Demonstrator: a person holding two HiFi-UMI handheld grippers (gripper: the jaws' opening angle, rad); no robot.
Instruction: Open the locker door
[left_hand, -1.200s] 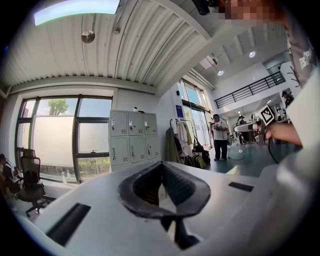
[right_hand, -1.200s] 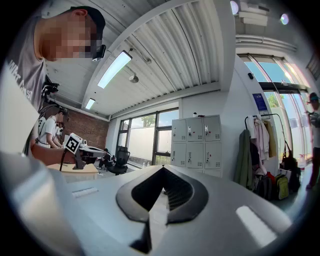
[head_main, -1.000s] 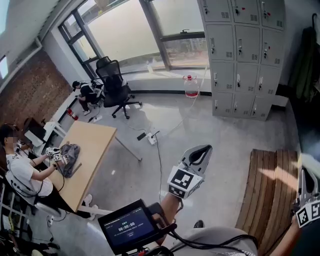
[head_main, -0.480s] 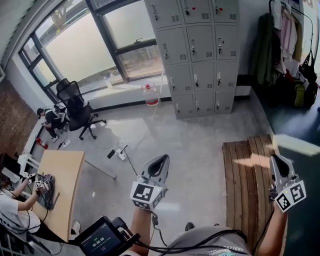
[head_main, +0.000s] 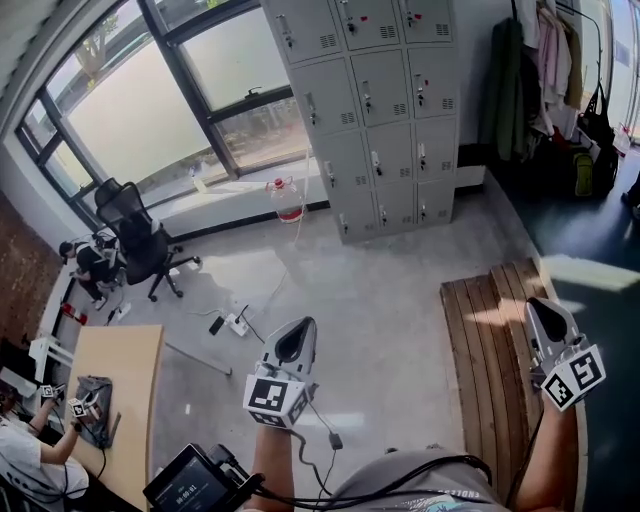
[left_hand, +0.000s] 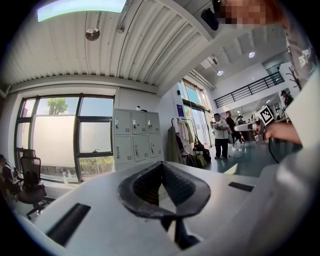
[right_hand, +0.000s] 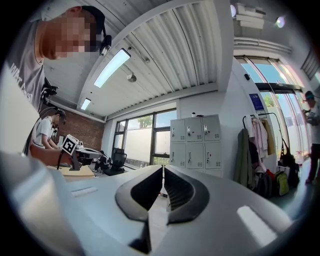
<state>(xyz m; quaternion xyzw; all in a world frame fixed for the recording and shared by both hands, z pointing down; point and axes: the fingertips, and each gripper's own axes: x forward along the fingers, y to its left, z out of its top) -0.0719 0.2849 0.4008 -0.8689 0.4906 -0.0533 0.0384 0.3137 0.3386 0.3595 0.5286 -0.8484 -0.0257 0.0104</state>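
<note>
The grey locker bank (head_main: 370, 100) stands against the far wall beside the windows, all its doors closed. It is several steps away across the concrete floor. My left gripper (head_main: 298, 328) is held low at centre, shut and empty, pointing towards the lockers. My right gripper (head_main: 540, 305) is at the right over a wooden pallet, also shut and empty. In the left gripper view the lockers (left_hand: 136, 140) show small above the closed jaws of the left gripper (left_hand: 161, 164). The right gripper view shows the lockers (right_hand: 195, 145) beyond the right gripper (right_hand: 163, 167).
A water jug (head_main: 286, 200) stands left of the lockers. Coats (head_main: 530, 70) hang to their right. A wooden pallet (head_main: 490, 350) lies right. A power strip (head_main: 235, 322) and cable cross the floor. An office chair (head_main: 135, 235), desk (head_main: 110, 400) and seated person (head_main: 30, 455) are left.
The view has swung so the lockers now sit nearer the top centre and the desk has slid to the left edge. Both grippers remain shut and low.
</note>
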